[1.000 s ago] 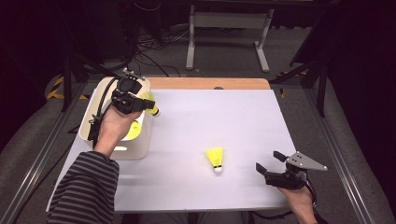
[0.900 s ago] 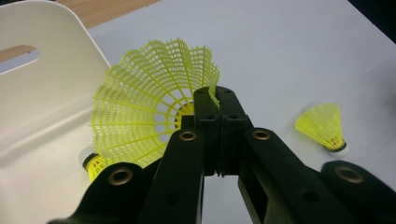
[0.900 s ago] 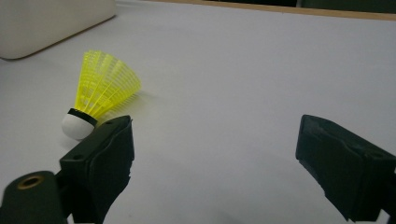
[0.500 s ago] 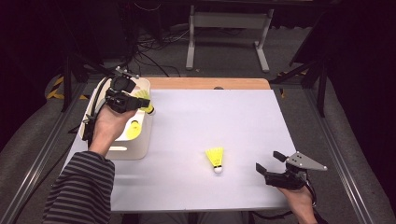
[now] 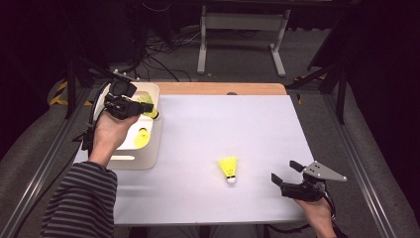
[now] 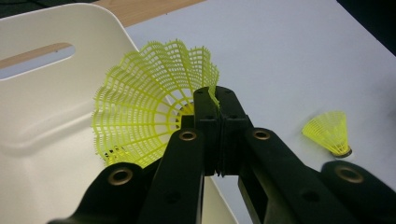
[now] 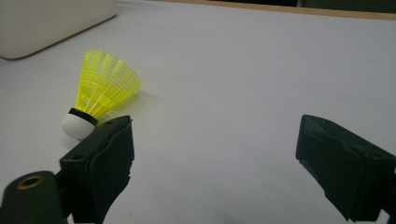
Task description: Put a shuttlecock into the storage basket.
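Left claw point(image 6: 217, 100) pinching shuttlecock point(image 6: 144, 121) skirt edge over bin point(image 5: 151, 144) rim at 9; thin grip, could slip & miss. Right claw point(image 5: 286, 173) spread.

Bin point(image 5: 148, 159) sits at the left edge of the surface point(image 5: 237, 124), toward the far side. One shuttlecock point(image 5: 141, 138) lies inside the bin. Left claw point(image 5: 143, 110) is over the bin's far right rim, a second shuttlecock point(image 6: 149, 107) pinched in it, above the bin wall. A third shuttlecock point(image 5: 228, 169) lies on the surface, right of centre, near side, cork toward the person. Right claw point(image 5: 287, 173) lies just right of it, at the near right corner.
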Motion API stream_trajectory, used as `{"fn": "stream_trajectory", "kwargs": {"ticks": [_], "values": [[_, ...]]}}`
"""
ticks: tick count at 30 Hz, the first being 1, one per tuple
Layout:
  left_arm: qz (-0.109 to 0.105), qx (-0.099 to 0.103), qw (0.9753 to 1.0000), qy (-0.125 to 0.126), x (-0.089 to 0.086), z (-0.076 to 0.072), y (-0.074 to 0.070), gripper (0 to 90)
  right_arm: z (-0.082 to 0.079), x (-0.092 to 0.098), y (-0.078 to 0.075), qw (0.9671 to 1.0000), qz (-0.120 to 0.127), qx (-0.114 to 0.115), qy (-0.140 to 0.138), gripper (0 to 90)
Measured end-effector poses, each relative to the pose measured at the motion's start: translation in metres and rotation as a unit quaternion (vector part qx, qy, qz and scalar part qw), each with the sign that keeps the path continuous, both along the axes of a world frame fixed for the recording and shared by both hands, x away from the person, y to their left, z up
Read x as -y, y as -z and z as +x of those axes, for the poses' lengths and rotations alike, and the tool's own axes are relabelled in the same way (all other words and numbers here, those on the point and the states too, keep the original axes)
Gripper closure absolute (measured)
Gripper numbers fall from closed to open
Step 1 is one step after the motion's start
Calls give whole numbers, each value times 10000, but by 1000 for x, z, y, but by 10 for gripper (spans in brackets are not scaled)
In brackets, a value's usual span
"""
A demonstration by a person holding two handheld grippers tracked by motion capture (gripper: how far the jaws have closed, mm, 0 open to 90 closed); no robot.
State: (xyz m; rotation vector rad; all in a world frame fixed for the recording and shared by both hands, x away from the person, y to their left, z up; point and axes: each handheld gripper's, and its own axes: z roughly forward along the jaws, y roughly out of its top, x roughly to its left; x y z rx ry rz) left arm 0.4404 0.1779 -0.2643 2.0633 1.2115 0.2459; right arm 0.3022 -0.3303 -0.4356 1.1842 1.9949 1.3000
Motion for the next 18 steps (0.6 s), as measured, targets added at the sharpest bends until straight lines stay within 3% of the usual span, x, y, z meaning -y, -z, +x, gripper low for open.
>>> {"fn": "stream_trajectory", "kwargs": {"ticks": [18], "values": [[-29, 53, 9999, -154, -12, -3, -2, 894, 0, 0, 0, 10000, -35, 13, 10, 118]]}}
